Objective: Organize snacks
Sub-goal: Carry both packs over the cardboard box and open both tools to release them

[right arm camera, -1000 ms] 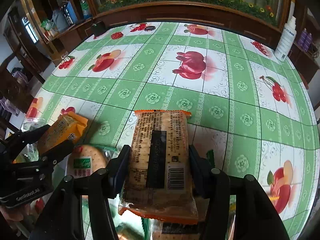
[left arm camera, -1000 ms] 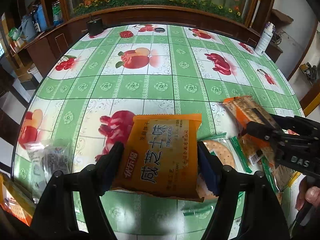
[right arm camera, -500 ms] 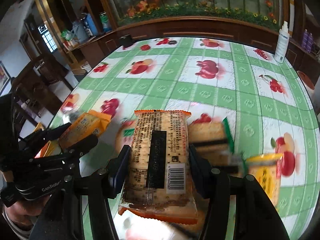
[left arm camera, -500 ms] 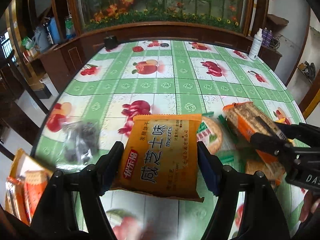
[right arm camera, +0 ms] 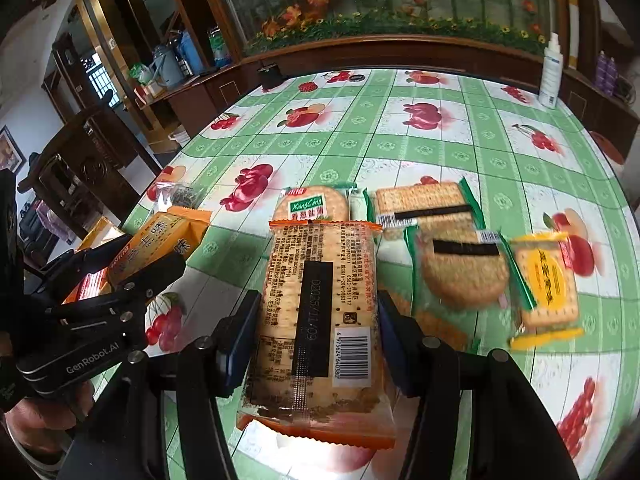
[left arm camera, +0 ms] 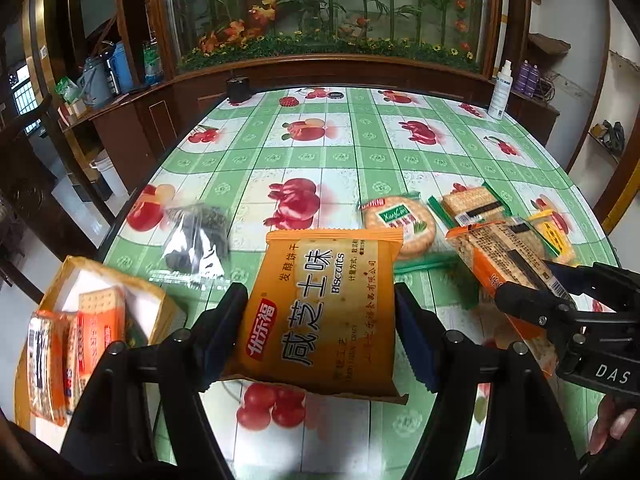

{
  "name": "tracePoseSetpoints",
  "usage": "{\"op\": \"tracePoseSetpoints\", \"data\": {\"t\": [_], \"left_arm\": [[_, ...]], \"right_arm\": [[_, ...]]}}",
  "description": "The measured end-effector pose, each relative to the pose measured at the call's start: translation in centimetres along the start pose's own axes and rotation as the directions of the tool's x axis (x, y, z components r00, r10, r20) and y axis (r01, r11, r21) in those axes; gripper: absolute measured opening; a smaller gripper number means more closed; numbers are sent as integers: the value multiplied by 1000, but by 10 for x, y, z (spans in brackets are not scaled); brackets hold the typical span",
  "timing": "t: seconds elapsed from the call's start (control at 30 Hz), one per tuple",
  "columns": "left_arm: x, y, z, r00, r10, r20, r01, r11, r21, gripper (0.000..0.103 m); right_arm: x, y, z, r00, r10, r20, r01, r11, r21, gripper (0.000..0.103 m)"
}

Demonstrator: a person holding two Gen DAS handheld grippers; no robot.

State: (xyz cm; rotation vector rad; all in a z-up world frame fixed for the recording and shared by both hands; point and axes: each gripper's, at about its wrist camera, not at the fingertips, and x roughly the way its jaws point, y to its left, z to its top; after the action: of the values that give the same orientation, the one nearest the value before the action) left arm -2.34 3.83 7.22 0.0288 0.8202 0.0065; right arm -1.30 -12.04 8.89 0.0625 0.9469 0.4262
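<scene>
Plainly both hands are mid-carry: the left gripper (left arm camera: 320, 332) has its fingers (left arm camera: 222, 332) pinching the orange biscuit packet (left arm camera: 320, 312) by its two long edges, and the right gripper (right arm camera: 314, 340) is clamped the same way on a clear cracker sleeve (right arm camera: 320, 316), each packet held up off the counter (left arm camera: 360, 152). At the lower left of the left wrist view sits an open cardboard box (left arm camera: 120, 288) with a couple of cracker packs already inside, so I'd judge the step to be ferrying these two to it. Next comes swinging over the box mouth, lowering, and letting go without knocking what is in there. Left on the cloth, centre right of the frame, are a round cracker pack (left arm camera: 400, 220), a green-edged cracker pack (left arm camera: 472, 204) and a yellow pack (left arm camera: 556, 236); a clear bag of dark bits (left arm camera: 196, 236) lies to the left. Compared with a second ago, the box has come into view, more of the loose packs show, and both grips look unchanged.
</scene>
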Motion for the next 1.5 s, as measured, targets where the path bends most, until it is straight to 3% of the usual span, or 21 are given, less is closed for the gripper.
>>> {"op": "tracePoseSetpoints", "data": {"t": [0.63,1.5], "left_arm": [[-45,35,-40,999,22,45,-20,999,-33,74],[-78,150,-54,986,161,45,-152,974,-166,74]], "right_arm": [[-14,61,-24,999,45,13,-44,996,-74,56],[21,181,-2,986,160,-36,-164,952,-260,56]]}}
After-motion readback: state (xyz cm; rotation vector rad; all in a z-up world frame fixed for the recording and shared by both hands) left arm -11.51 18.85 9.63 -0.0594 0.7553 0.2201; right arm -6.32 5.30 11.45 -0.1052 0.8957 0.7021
